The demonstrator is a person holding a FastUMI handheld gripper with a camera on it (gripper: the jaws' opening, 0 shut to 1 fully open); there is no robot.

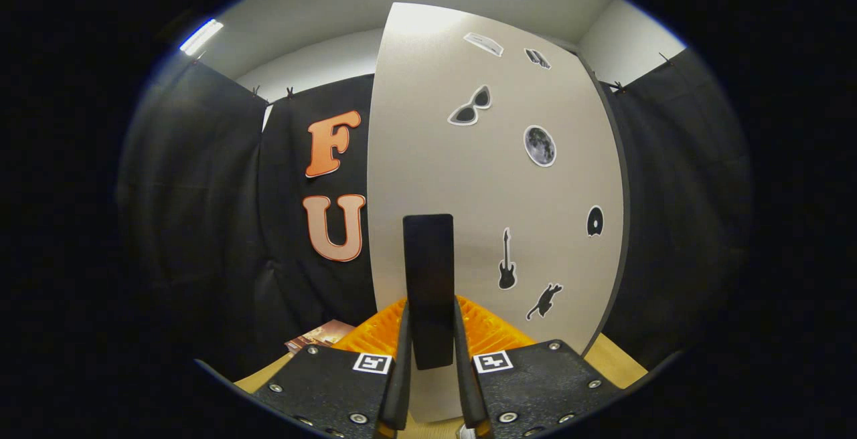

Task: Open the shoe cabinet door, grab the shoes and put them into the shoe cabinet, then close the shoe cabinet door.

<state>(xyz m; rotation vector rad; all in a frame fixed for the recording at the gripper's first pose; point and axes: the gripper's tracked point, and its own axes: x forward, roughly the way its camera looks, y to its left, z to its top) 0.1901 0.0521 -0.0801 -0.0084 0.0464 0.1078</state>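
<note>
Pale grey shoe cabinet door [435, 158] fills the middle, upright, w/ stickers on its face (sunglasses [471, 106], moon [539, 145], guitar [507, 261], cat [544, 300]). A dark vertical handle [429, 285] sits low on the door, right btwn the gripper [432, 385] fingers, which are closed in narrow against both its sides, so the claw grips the handle. Just behind the handle, near the door's bottom edge, something orange and ribbed [375, 332]; can't tell what. Wooden surface [612, 359] below the door.
</note>
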